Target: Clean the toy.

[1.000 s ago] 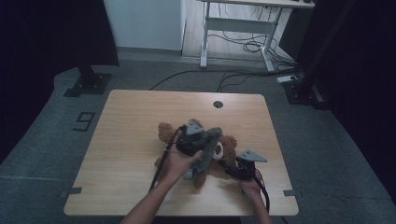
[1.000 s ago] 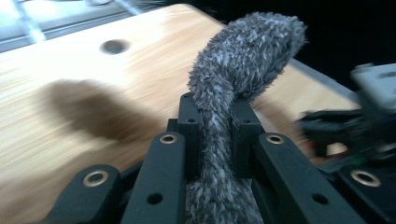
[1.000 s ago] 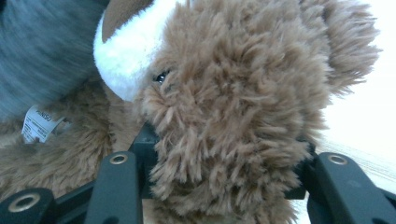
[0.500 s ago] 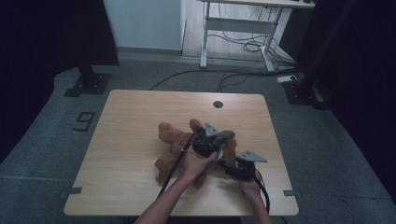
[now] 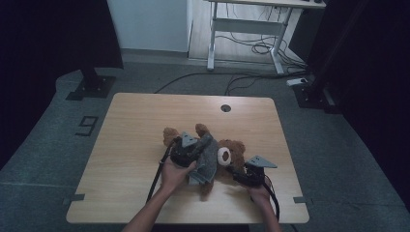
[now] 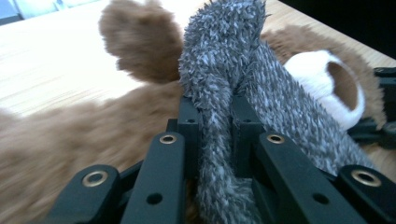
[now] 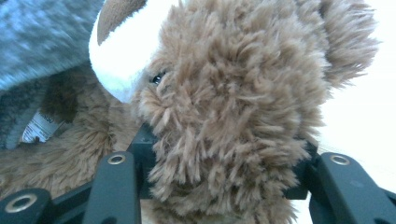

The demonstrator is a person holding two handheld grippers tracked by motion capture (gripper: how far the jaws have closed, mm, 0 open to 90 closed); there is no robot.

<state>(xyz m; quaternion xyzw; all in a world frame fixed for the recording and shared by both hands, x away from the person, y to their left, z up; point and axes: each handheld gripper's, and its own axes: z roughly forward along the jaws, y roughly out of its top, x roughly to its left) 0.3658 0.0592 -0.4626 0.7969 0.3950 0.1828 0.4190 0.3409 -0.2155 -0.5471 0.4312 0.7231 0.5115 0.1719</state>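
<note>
The table [image 5: 145,125] bears a brown bear [image 5: 232,151] lying near its front edge. A grey garment [image 5: 207,157] drapes the torso, not yet properly on, so dressing seems about midway. The right gripper [image 5: 235,175] clamps the head; the left gripper [image 5: 186,153] pinches a fold of the garment [image 6: 219,93].
</note>
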